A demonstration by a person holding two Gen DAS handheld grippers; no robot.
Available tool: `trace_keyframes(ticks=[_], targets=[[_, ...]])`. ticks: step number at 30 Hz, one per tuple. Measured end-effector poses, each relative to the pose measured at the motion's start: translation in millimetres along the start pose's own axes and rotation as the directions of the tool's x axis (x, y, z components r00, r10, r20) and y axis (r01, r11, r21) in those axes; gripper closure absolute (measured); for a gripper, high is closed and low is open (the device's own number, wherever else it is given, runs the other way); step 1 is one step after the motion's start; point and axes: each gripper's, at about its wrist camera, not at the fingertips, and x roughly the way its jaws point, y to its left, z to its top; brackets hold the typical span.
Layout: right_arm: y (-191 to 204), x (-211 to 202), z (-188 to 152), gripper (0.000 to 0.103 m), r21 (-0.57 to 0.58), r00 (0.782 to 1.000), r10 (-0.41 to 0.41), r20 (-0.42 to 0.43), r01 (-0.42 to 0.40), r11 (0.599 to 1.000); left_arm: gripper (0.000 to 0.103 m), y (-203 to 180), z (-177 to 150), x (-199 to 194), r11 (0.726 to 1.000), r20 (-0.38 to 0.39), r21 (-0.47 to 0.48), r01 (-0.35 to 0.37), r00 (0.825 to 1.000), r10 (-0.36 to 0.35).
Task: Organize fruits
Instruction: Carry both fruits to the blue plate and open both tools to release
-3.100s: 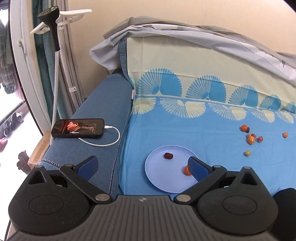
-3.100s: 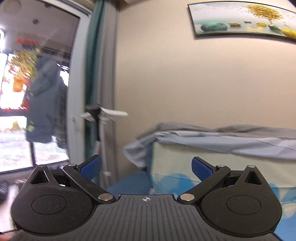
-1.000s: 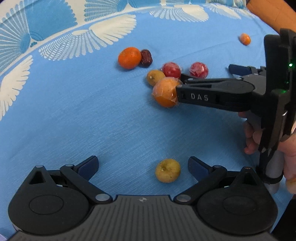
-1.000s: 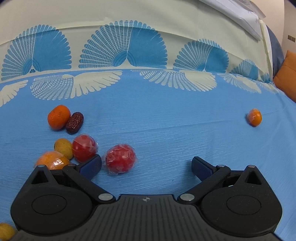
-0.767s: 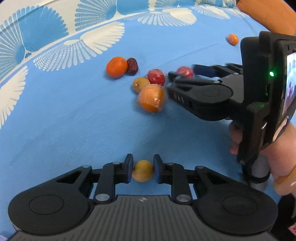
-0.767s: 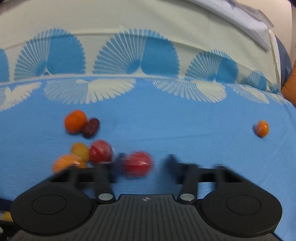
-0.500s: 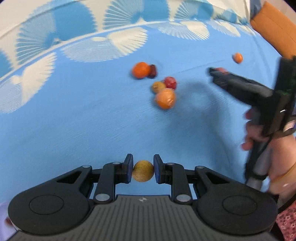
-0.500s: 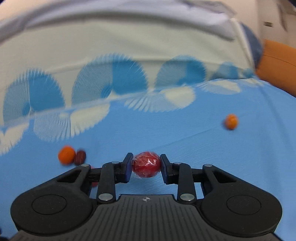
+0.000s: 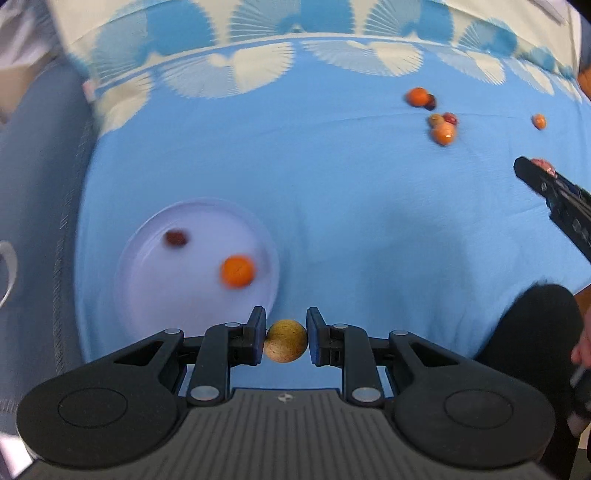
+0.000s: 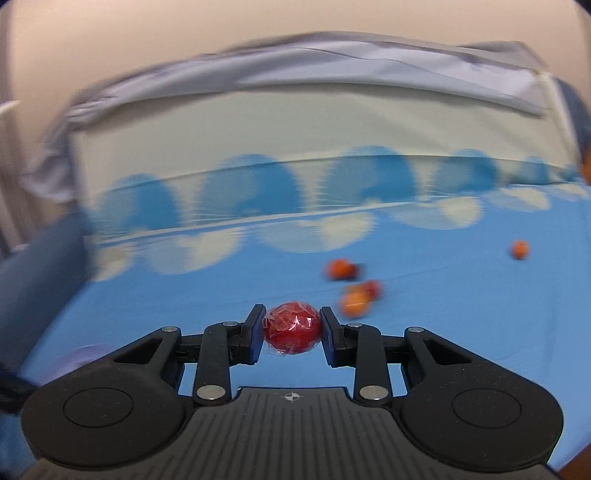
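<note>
The left gripper (image 9: 286,341) clamps a round yellow fruit (image 9: 285,340), with no long axis, at the plate's (image 9: 147,295) four o'clock. The right gripper (image 10: 291,328) clamps a wrapped red fruit (image 10: 291,328); the plate's fruits are blurred.

- A home, seemingly a living room or bedroom: a soft sofa or bed under a bright blue cotton sheet (image 9: 332,206) printed with cream and blue fan shapes.
- A rumpled pale grey cloth (image 10: 314,70) drapes its backrest against a plain beige wall (image 10: 258,26).
- A dark blue upholstered armrest (image 9: 33,192) flanks the sheet.
</note>
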Motion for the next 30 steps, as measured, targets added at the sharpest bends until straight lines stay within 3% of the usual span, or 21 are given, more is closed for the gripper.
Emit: trace_keyframes(ticks=[6, 10, 19, 30], targets=[[74, -58, 0, 0.07, -0.091, 0.969, 0.241, -0.05, -0.245, 0.965, 0.077, 36, -55, -42, 0.997, 0.06, -0.081, -0.02, 0.998, 0.025], [111, -90, -6, 0.07, -0.163, 0.947, 0.311, -0.079, -0.32, 0.933, 0.077, 53, -90, -62, 0.992, 0.097, -0.128, -0.016, 0.995, 0.028], [161, -131, -36, 0.07, -0.328, 0.943, 0.307, -0.131, -0.334, 0.884, 0.077, 80, -126, -73, 0.982, 0.152, -0.185, 0.036, 0.988, -0.008], [173, -142, -40, 0.07, -0.376, 0.951, 0.28, -0.13, -0.309, 0.873, 0.077, 91, -136, -78, 0.973, 0.194, -0.212, 0.09, 0.98, -0.049]])
